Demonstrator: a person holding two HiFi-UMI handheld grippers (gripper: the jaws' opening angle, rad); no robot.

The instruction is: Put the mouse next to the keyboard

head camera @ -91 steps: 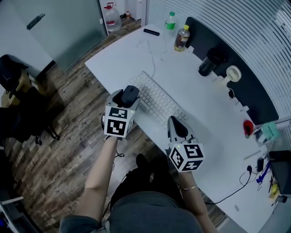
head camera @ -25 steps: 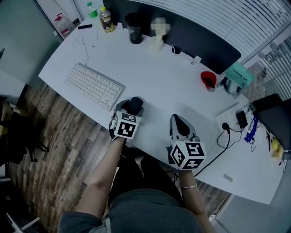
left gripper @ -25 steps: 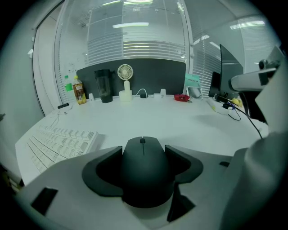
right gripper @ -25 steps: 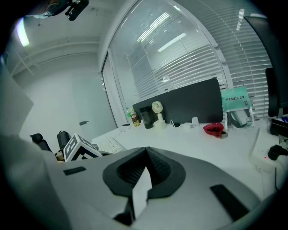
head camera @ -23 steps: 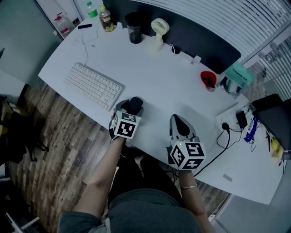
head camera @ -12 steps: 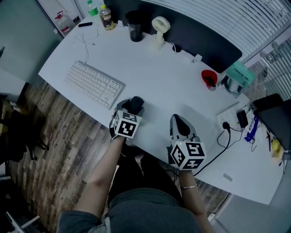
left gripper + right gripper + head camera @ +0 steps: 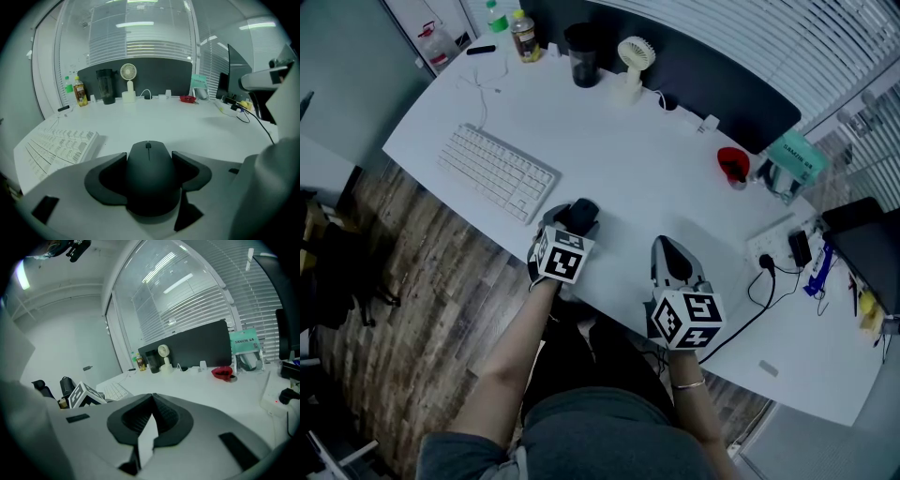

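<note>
Head view: left gripper (image 7: 575, 218) clamped on black mouse (image 7: 581, 210) near end of white keyboard (image 7: 497, 173); right gripper (image 7: 671, 253) pinched closed; fan (image 7: 632, 58), cup (image 7: 584, 42), bottle (image 7: 523, 36) along far edge of desk (image 7: 656, 159).

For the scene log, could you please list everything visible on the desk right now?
Desk: one, white, beneath everything.
Keyboard: one, white, desk's left part.
Mouse: one, black, in left tool, right of keyboard.
Green-capped bottle: one, far-left corner.
Yellow-capped bottle: one, beside it.
Cup: one, black, far edge.
Fan: one, white, beside cup.
Red object: one, red, far right.
Power strip: one, white, right side.
Left tool: one, shut on mouse.
Right tool: one, shut, empty.
</note>
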